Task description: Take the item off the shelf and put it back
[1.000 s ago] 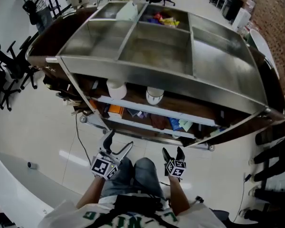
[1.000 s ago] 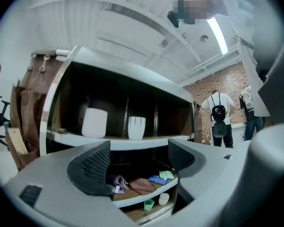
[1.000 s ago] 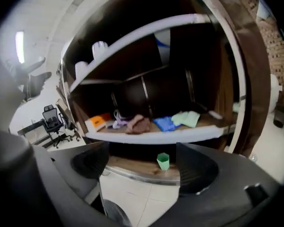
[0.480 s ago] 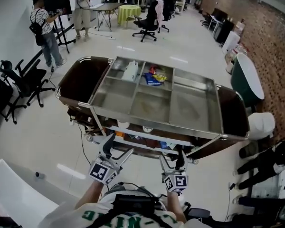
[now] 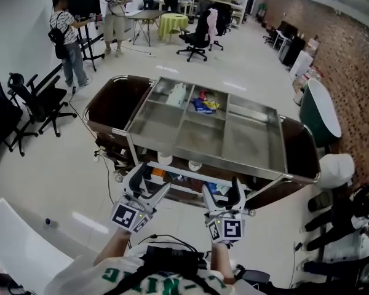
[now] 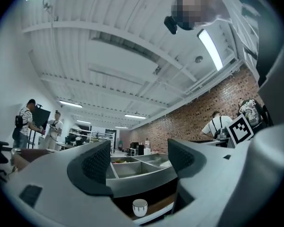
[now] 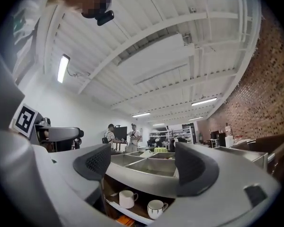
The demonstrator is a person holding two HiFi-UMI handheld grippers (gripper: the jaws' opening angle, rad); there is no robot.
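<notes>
On the shelf (image 7: 138, 209), the empty, closing right tool (image 7: 144, 164) sees two cups (image 7: 126, 198) (image 7: 155, 208); the spread left tool (image 6: 138, 162), one.

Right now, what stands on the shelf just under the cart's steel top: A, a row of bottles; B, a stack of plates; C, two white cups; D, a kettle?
C: a plain white cup and a dark-rimmed white cup stand side by side on the shelf below the steel top.

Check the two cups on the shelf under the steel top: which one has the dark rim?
The right-hand cup: a thin dark line rings its rim. The left-hand cup beside it is plain white.
</notes>
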